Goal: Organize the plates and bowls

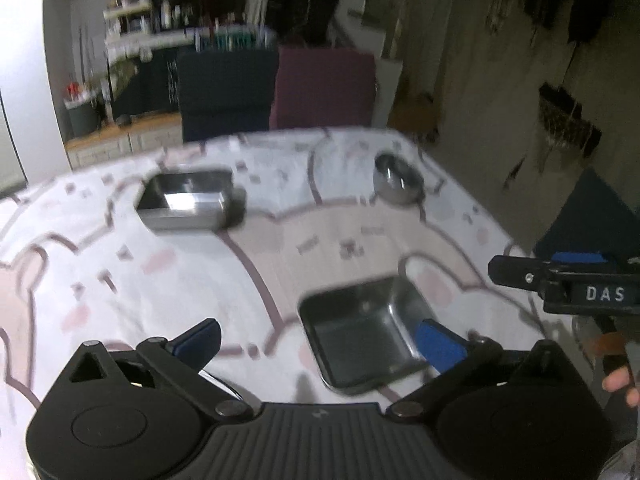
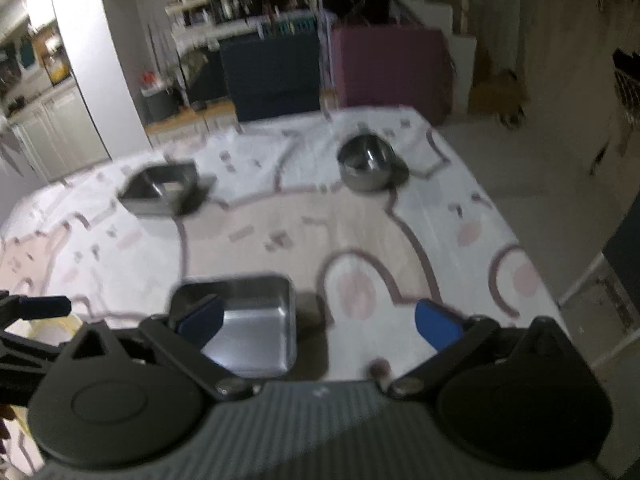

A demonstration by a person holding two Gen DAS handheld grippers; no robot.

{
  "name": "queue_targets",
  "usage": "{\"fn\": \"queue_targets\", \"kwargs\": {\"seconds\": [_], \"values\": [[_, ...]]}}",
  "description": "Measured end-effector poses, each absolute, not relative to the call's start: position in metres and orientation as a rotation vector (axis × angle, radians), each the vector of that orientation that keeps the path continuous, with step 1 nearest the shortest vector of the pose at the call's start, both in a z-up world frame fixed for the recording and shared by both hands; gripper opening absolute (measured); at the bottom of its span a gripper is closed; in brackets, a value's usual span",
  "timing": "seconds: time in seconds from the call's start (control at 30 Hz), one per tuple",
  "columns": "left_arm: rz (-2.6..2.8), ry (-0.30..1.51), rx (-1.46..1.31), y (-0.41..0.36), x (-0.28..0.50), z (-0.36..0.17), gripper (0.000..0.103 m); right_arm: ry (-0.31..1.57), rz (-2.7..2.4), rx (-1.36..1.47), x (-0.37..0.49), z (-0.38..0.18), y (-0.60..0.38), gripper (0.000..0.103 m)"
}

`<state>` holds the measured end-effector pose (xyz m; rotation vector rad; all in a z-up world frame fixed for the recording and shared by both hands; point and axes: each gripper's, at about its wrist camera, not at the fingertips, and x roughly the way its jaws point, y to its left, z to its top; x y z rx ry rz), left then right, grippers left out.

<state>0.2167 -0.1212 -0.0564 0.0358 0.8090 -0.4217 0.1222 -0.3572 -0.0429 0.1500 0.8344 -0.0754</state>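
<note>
A square steel tray [image 1: 360,336] lies on the patterned tablecloth [image 1: 120,272] near the front. My left gripper [image 1: 320,340] hovers over it, open, with nothing between its blue pads. A second square steel tray [image 1: 188,200] sits at the far left and a round steel bowl [image 1: 398,178] at the far right. One of my right gripper's fingers [image 1: 516,272] shows at the right edge. In the right wrist view the near tray [image 2: 256,328] lies under my open right gripper [image 2: 320,324]; the far tray [image 2: 160,192] and the bowl [image 2: 366,166] stand behind it.
A dark blue chair [image 1: 228,92] and a maroon chair [image 1: 324,88] stand behind the table's far edge. Shelves and a counter [image 1: 132,40] fill the back left. The floor [image 2: 540,184] lies to the right of the table. A person's hand [image 1: 620,384] holds the right gripper.
</note>
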Motion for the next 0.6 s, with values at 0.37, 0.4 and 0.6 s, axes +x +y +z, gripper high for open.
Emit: {"fn": "queue_targets", "kwargs": {"seconds": [0.37,0.4,0.6], "values": [[-0.296,0.718,-0.09,-0.042,0.265,-0.03,0.103,0.64,0.016,0.156,0.166,-0.012,-0.311,0.103],[-0.28,0.716,-0.09,-0.037,0.274,-0.029,0.103,0.629,0.027,0.154,0.175,-0.011,-0.305,0.103],[-0.184,0.713,-0.055,-0.01,0.329,-0.038,0.103,0.622,0.059,0.16,0.23,-0.018,-0.272,0.103]]}}
